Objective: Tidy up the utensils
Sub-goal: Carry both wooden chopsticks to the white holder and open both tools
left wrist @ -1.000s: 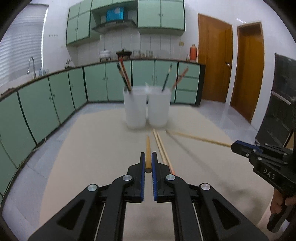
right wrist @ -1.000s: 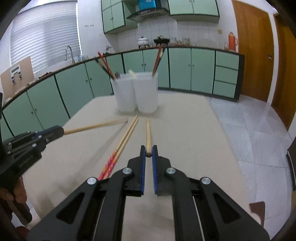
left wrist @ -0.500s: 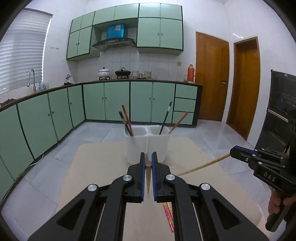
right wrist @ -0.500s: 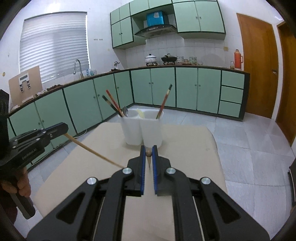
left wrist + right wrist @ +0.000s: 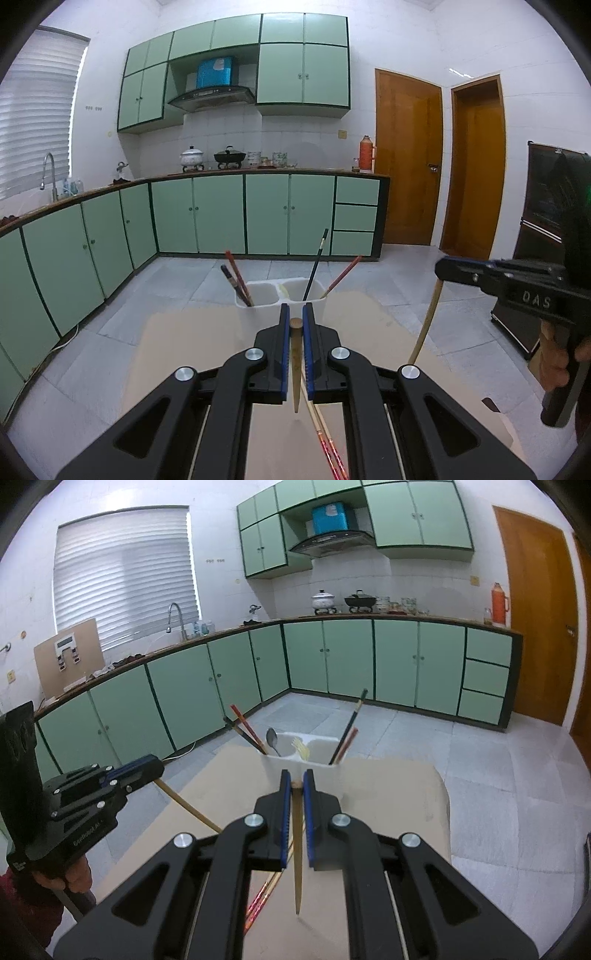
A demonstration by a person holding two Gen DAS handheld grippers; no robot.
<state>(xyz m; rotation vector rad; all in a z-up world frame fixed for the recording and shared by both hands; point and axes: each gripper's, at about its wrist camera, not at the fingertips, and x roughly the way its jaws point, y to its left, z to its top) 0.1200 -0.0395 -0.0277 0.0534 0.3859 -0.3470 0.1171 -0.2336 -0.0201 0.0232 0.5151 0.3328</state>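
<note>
My left gripper (image 5: 296, 323) is shut on a wooden chopstick (image 5: 296, 369) that hangs tip down above the table. My right gripper (image 5: 296, 784) is shut on another wooden chopstick (image 5: 297, 867), also hanging tip down. Each gripper shows in the other's view, the right one (image 5: 443, 268) at the right, the left one (image 5: 157, 770) at the left. A white two-cup utensil holder (image 5: 280, 295) stands ahead on the table; it also shows in the right wrist view (image 5: 303, 764). It holds dark and red chopsticks (image 5: 243, 731) and a spoon (image 5: 272, 740).
A pair of red-ended chopsticks (image 5: 325, 439) lies on the beige table (image 5: 192, 343); it also shows in the right wrist view (image 5: 264, 893). Green kitchen cabinets (image 5: 221, 214) and a tiled floor lie beyond. A dark appliance (image 5: 546, 206) stands at right.
Both grippers have lifted their chopsticks off the table and tilted up, so the chopsticks now hang tip down. The utensil holder appears lower and closer in both views.
</note>
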